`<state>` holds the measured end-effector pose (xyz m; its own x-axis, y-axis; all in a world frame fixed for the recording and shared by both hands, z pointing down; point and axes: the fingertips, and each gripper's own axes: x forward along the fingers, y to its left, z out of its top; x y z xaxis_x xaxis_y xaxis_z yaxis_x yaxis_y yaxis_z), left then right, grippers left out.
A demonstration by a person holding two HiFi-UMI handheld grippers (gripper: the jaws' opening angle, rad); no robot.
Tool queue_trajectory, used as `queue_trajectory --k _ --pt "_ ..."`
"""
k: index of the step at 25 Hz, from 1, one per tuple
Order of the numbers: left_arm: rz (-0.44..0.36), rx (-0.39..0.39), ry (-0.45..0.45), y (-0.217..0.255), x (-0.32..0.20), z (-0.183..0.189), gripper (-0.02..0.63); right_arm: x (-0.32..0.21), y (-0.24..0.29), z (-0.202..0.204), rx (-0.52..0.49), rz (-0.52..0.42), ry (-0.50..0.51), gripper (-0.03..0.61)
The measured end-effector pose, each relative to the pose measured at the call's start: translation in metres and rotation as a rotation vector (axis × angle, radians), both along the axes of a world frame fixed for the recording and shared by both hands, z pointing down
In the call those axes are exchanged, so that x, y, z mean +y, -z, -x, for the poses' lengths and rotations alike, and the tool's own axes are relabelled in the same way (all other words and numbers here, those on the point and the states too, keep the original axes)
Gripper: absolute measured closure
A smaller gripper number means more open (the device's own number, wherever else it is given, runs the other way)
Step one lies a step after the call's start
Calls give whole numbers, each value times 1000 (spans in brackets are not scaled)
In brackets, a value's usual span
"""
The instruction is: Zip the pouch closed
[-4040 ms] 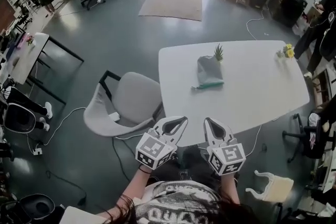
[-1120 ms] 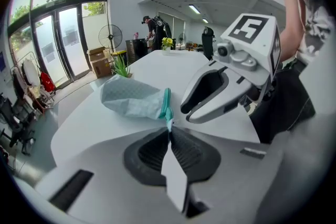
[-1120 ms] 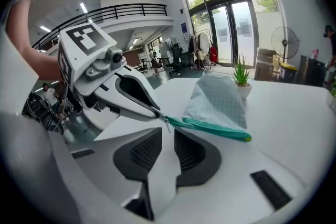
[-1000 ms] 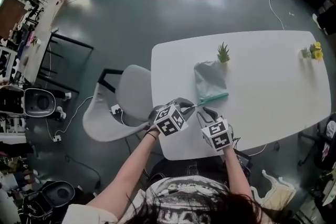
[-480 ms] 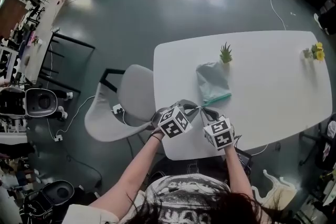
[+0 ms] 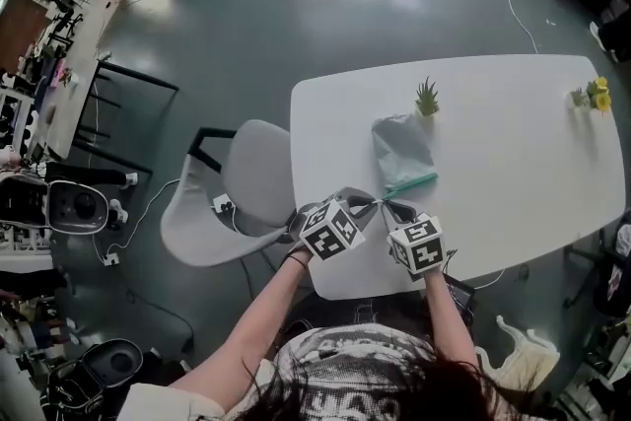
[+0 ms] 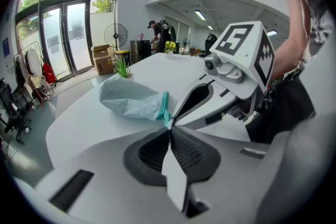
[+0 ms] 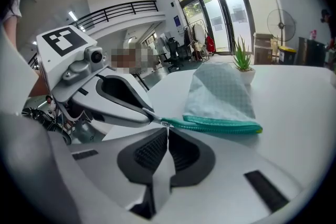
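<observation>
Grey chair [image 6: 232, 187] sits at left edge of white table [image 6: 513, 182]. Your left gripper [image 7: 168, 126]: jaws tight together, pinching pouch [image 6: 400, 145] at near end of its teal zipper [image 6: 412, 182]. Your right gripper [image 8: 167, 126], just beside it: jaws closing, narrow, zipper pull [image 8: 165, 123] between tips. Pouch lies flat on table beyond both grippers, teal edge toward you. Small potted plant [image 6: 426, 100] just behind it.
</observation>
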<state>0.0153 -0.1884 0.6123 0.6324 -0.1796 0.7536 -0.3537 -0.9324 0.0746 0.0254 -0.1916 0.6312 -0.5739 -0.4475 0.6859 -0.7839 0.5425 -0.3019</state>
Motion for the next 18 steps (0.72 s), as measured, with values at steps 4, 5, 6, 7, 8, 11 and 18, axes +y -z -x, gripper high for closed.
queue_trajectory --k 4,5,6,7,8,11,18 --pt "6 13 7 0 1 4 592 1 -1 1 0 12 2 568" --pt "9 15 10 1 1 5 592 1 -2 1 8 13 1 569" --pt "9 17 11 2 1 5 592 1 -3 -1 13 14 -1 570" --pt "8 18 10 2 1 5 592 0 -4 -2 14 15 -3 570" --pt "5 18 10 3 1 5 592 -1 -5 -3 10 17 -4 569" --pt "-1 19 13 3 0 5 592 -3 -7 -4 18 11 -1 568" --pt "-8 31 35 6 -4 10 592 -14 -14 -19 60 6 -18 568"
